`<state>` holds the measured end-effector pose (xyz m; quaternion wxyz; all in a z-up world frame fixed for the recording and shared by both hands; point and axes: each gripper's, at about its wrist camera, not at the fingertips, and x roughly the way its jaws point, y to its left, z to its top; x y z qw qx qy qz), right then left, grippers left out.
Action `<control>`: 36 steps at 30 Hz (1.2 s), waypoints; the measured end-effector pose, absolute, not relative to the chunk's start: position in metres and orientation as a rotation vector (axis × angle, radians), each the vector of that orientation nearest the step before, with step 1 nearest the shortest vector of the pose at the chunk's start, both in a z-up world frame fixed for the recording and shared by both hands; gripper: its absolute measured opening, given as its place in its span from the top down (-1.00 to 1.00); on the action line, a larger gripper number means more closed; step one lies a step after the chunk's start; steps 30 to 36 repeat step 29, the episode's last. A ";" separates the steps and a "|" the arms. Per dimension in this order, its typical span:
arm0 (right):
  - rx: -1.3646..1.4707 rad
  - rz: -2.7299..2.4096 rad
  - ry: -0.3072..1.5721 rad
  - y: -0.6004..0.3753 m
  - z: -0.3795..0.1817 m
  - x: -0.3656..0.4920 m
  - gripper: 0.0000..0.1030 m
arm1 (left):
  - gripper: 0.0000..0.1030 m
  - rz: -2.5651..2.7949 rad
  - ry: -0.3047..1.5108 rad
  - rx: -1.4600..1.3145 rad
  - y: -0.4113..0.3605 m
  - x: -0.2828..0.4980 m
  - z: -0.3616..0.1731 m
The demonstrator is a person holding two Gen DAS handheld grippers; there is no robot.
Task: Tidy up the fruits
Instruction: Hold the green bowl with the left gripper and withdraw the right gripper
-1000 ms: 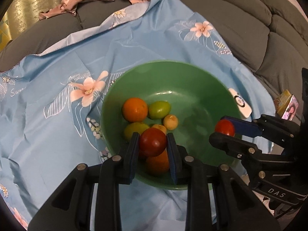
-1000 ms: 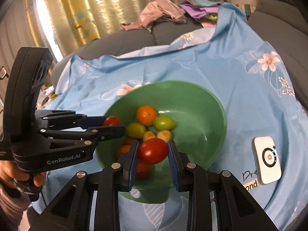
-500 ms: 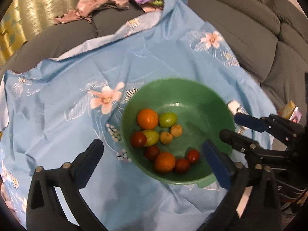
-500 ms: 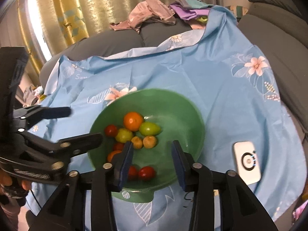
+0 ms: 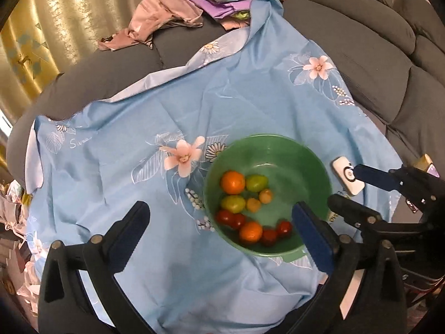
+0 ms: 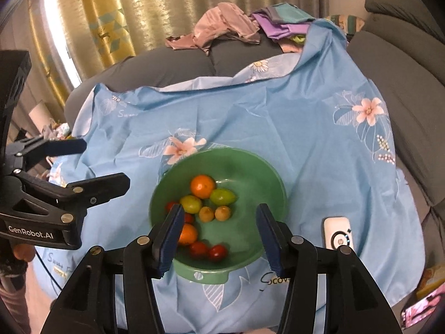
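A green bowl [image 5: 306,164] [image 6: 267,178] sits on the blue flowered cloth. It holds an orange [image 5: 233,183] [image 6: 202,186], a second orange [image 5: 251,231], green and yellow fruits [image 5: 256,183], and several red tomatoes [image 5: 283,227] [image 6: 217,252]. My left gripper [image 5: 222,222] is wide open and empty, above the bowl's near side. My right gripper [image 6: 219,222] is open and empty over the bowl; it also shows in the left wrist view [image 5: 347,186]. The left gripper shows at the left of the right wrist view [image 6: 91,164].
A white remote-like device [image 5: 347,176] [image 6: 338,232] lies on the blue cloth [image 5: 139,111] right of the bowl. Grey sofa cushions [image 5: 361,41] surround the cloth. Crumpled clothes [image 5: 172,14] lie at the back. A phone and a box [image 6: 422,303] sit at the right edge.
Both grippers opened and released their red tomatoes into the bowl, then drew back and up from it. The bowl now looks smaller and holds more tomatoes.
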<state>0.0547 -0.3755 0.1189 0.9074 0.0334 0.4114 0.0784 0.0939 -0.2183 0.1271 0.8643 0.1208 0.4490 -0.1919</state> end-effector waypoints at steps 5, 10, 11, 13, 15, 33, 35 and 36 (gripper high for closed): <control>0.060 0.164 0.841 -0.374 0.126 0.052 -0.05 | -0.99 -0.385 0.907 0.287 -0.221 0.090 0.135; 0.052 0.162 0.835 -0.374 0.129 0.051 -0.05 | -0.99 -0.363 0.900 0.293 -0.222 0.090 0.137; 0.051 0.162 0.835 -0.373 0.129 0.051 -0.05 | -0.99 -0.356 0.900 0.296 -0.222 0.090 0.136; 0.050 0.163 0.837 -0.373 0.130 0.051 -0.05 | -0.99 -0.345 0.897 0.297 -0.221 0.091 0.136; 0.053 0.165 0.837 -0.373 0.130 0.051 -0.05 | -0.99 -0.333 0.894 0.300 -0.221 0.091 0.135; 0.061 0.154 0.850 -0.372 0.126 0.055 -0.05 | -0.99 -0.296 0.919 0.282 -0.219 0.099 0.123; 0.061 0.154 0.850 -0.372 0.126 0.055 -0.05 | -0.99 -0.296 0.919 0.282 -0.219 0.099 0.123; 0.061 0.154 0.850 -0.372 0.126 0.055 -0.05 | -0.99 -0.296 0.919 0.282 -0.219 0.099 0.123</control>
